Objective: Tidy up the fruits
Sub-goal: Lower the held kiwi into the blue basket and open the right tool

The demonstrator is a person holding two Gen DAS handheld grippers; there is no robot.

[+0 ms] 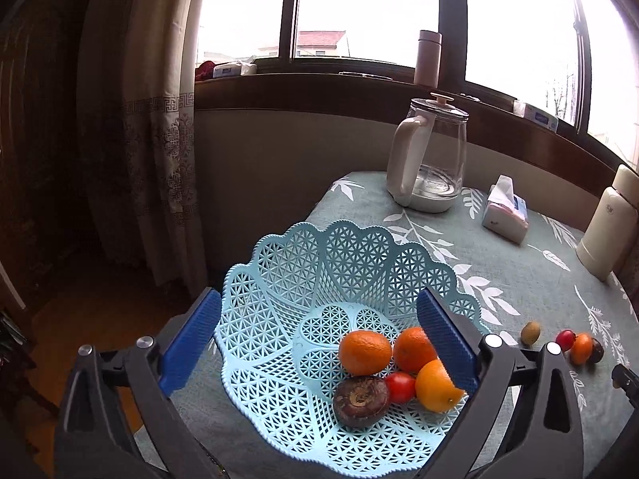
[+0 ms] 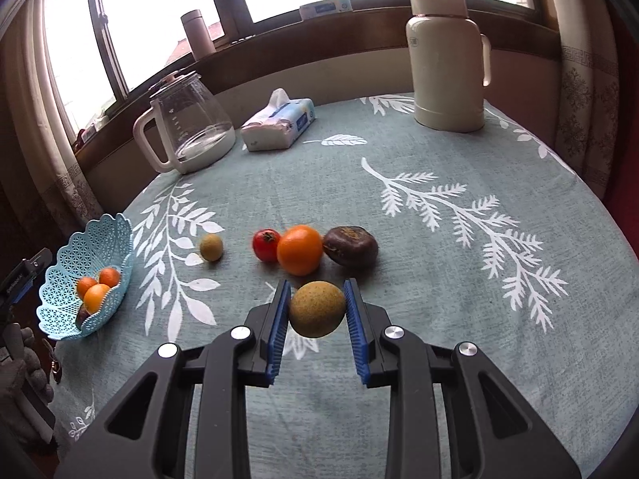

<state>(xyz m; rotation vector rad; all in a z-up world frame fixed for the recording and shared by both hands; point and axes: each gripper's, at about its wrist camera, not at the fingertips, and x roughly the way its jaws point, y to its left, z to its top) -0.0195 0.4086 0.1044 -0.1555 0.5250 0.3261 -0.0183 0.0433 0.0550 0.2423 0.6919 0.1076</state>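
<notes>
Your right tongs (image 2: 317,308) clamp a speckled tan fruit (image 2: 317,309) above the desk (image 2: 439,167). Your left tongs (image 1: 319,343) gape wide, empty, straddling the blue basket (image 1: 279,279); one pad (image 1: 447,339) partly hides an orange (image 1: 413,349) inside it.

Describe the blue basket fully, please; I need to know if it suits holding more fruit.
The basket is light blue, plastic-looking openwork with a scalloped heart-pattern rim and a flat lattice floor. It sits near the table's left edge on the leaf-print cloth, appearing tilted in the right wrist view. Inside lie three oranges, a small red fruit and a dark brown fruit, clustered to one side; much floor stays bare. The left gripper is open around it.
</notes>
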